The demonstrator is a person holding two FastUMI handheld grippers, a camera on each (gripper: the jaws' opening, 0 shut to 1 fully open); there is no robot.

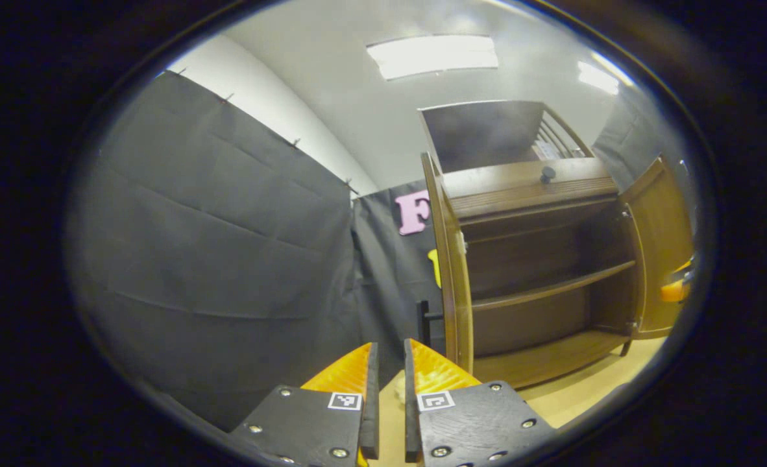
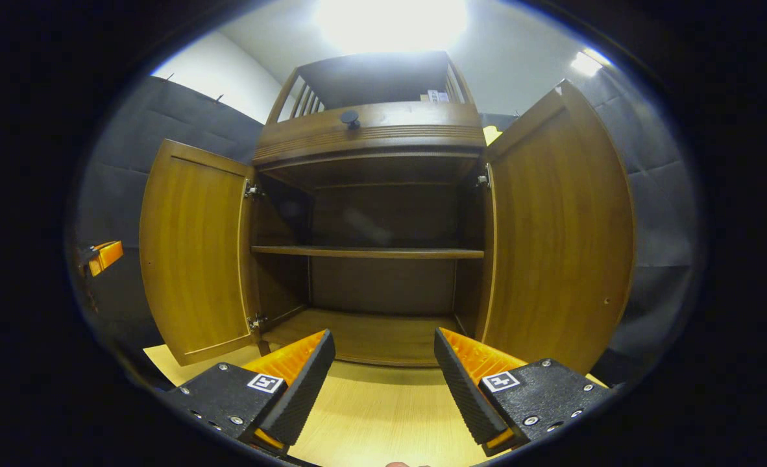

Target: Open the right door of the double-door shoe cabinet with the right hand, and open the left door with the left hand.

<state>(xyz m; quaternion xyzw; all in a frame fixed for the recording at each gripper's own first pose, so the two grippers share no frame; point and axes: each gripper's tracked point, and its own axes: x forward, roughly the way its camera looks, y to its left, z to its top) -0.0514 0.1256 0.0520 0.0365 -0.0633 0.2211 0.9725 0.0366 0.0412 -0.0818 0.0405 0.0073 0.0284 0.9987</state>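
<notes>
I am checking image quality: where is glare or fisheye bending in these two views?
Right gripper view: a ceiling light blows out white above the shoe cabinet; the open right door and left door bow outward. Left gripper view: the ceiling panel is bright but keeps its edges; the cabinet leans, its interior shelves dim.

we hold the left gripper (image 1: 390, 363) low, pointing forward and slightly upward, its two fingers nearly together with just a thin gap and nothing between them. we hold the right gripper (image 2: 383, 353) low too, fingers spread wide apart and gripping nothing. in the right gripper view the left gripper (image 2: 101, 256) shows at the far left.
</notes>
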